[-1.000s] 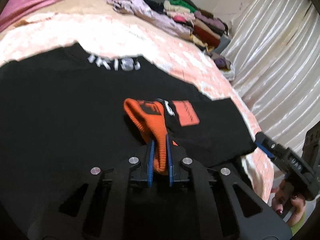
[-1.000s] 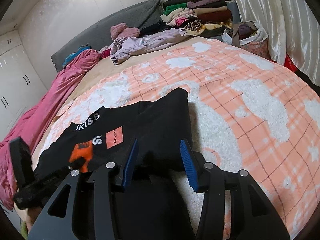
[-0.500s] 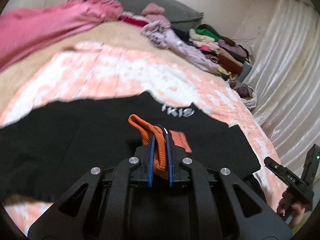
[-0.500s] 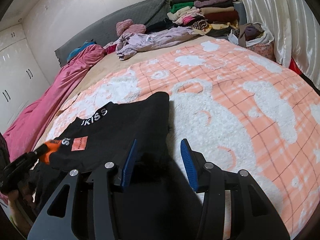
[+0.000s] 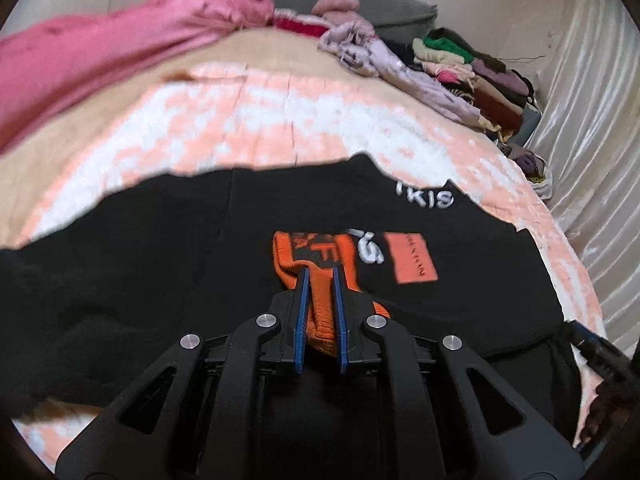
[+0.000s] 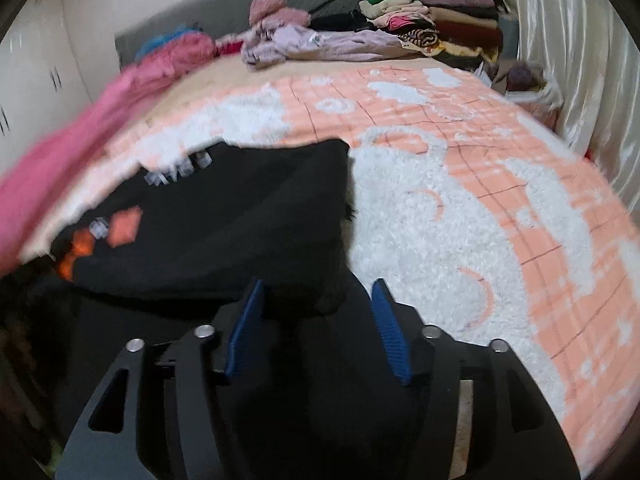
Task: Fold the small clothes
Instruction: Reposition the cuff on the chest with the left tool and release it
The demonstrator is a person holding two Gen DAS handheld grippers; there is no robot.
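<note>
Two grips serve the fold. The black garment (image 5: 160, 280) lies spread across the peach and white blanket (image 6: 460, 208) on the bed, a flat bearing surface for folding. My left fingers (image 5: 320, 280) are closed on the orange ribbed cuff (image 5: 320, 264), holding it above the garment's printed chest so the sleeve can be laid inward. My right fingers (image 6: 316, 300) have just been opening and stand apart; the garment's near corner sits between them, and neither pad presses on it.
</note>
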